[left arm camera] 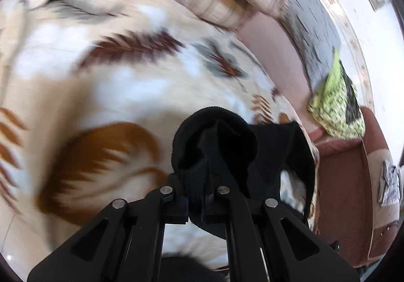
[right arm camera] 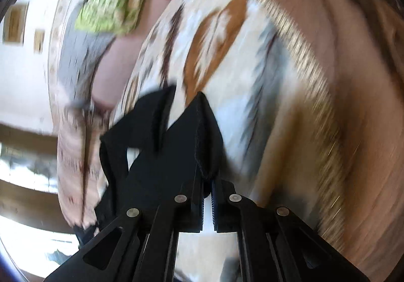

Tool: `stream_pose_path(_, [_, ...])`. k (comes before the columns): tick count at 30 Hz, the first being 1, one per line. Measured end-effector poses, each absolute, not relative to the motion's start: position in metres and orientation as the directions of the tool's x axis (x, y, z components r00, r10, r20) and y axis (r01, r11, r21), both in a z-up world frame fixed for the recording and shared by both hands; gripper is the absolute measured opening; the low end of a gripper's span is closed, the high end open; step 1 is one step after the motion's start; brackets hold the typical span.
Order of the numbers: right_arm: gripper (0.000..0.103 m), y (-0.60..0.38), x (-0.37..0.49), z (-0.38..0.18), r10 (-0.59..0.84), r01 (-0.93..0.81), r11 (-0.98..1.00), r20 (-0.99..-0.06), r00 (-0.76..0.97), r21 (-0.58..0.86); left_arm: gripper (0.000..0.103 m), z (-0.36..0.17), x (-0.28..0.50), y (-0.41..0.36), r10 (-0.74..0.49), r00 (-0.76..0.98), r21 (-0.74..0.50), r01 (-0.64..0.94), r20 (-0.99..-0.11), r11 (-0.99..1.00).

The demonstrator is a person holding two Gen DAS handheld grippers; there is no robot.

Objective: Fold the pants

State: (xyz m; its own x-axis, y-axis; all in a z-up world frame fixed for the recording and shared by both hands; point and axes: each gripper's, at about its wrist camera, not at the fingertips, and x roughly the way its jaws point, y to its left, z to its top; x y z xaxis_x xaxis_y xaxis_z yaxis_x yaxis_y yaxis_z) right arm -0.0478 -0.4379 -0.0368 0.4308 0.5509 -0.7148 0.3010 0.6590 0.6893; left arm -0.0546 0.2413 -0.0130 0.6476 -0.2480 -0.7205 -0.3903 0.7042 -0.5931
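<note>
— Over the bed [left arm camera: 131,74], status?
— Both tongs, left [left arm camera: 202,196] and right [right arm camera: 208,193], pinch the black pants [left arm camera: 227,145], lifted above the patterned blanket.
— Progress?
— Early, I judge: 0 folds visible; laying flat and folding remain.

pants [left arm camera: 227,145]: black | blanket [left arm camera: 121,79]: cream, brown-rust leaf print | cushion [left arm camera: 335,107]: lime-green patterned

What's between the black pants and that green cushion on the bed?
Left view: past the pants lies the leaf-print blanket's edge, then plain pink sheet up to the green cushion. Nothing else.
</note>
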Motion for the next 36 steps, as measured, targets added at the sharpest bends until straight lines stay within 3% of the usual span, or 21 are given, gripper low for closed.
stream_pose_path(4, [0.004,-0.428,-0.046,-0.03,0.443,0.311,0.745,-0.786,0.431,0.591,0.004,-0.031,-0.049,0.25,-0.187,0.602,-0.52,-0.444,-0.776,0.73])
stream_pose_path(6, [0.012,-0.428,-0.043,-0.011,0.223,0.349,0.84,-0.85,0.477,0.416,0.01,-0.038,-0.044,0.25,-0.178,0.578,-0.501,-0.464,-0.796,0.731])
stream_pose_path(7, [0.014,-0.423,-0.04,0.008,0.103,0.334,0.887,-0.842,0.529,0.319,0.013,-0.038,-0.043,0.25,-0.169,0.575,-0.495,-0.475,-0.801,0.728])
stream_pose_path(8, [0.016,-0.416,-0.039,0.018,0.091,0.296,0.904,-0.815,0.573,0.309,0.017,-0.036,-0.044,0.253,-0.154,0.584,-0.494,-0.484,-0.797,0.722])
stream_pose_path(9, [0.021,-0.409,-0.036,0.028,0.134,0.232,0.909,-0.769,0.625,0.346,0.023,-0.034,-0.046,0.254,-0.14,0.589,-0.49,-0.489,-0.796,0.722])
stream_pose_path(11, [0.063,-0.398,-0.024,0.029,0.396,0.079,0.81,-0.642,0.657,0.581,0.035,-0.024,-0.054,0.264,-0.067,0.611,-0.467,-0.524,-0.789,0.712])
stream_pose_path(12, [0.066,-0.393,-0.015,0.02,0.503,0.056,0.729,-0.589,0.633,0.682,0.042,-0.02,-0.057,0.267,-0.047,0.622,-0.467,-0.533,-0.781,0.706])
stream_pose_path(14, [0.065,-0.384,0.004,0.003,0.582,0.084,0.642,-0.556,0.593,0.762,0.047,-0.005,-0.067,0.275,0.004,0.66,-0.475,-0.544,-0.751,0.692])
stream_pose_path(19, [0.063,-0.37,0.038,-0.036,0.569,0.24,0.643,-0.663,0.486,0.727,0.051,0.031,-0.08,0.268,-0.01,0.74,-0.515,-0.459,-0.673,0.724])
stream_pose_path(21, [0.063,-0.359,0.041,-0.038,0.546,0.232,0.68,-0.692,0.472,0.695,0.061,0.039,-0.075,0.252,-0.105,0.75,-0.55,-0.374,-0.653,0.747])
stream_pose_path(25, [0.061,-0.355,0.049,-0.049,0.586,0.234,0.646,-0.668,0.459,0.727,0.063,0.028,-0.056,0.221,-0.324,0.68,-0.647,-0.289,-0.658,0.706])
stream_pose_path(33, [0.049,-0.361,0.046,-0.053,0.613,0.253,0.606,-0.645,0.456,0.754,0.065,-0.032,-0.009,0.174,-0.523,0.479,-0.703,-0.375,-0.705,0.605])
stream_pose_path(34, [0.042,-0.361,0.047,-0.054,0.62,0.247,0.601,-0.638,0.457,0.76,0.065,-0.038,-0.005,0.168,-0.533,0.461,-0.701,-0.387,-0.709,0.599])
stream_pose_path(35, [0.026,-0.361,0.048,-0.054,0.627,0.24,0.594,-0.629,0.459,0.768,0.065,-0.048,0.001,0.164,-0.544,0.442,-0.7,-0.406,-0.713,0.588])
stream_pose_path(36, [0.017,-0.359,0.049,-0.054,0.632,0.232,0.59,-0.621,0.463,0.774,0.065,-0.05,-0.001,0.16,-0.544,0.443,-0.701,-0.414,-0.713,0.581])
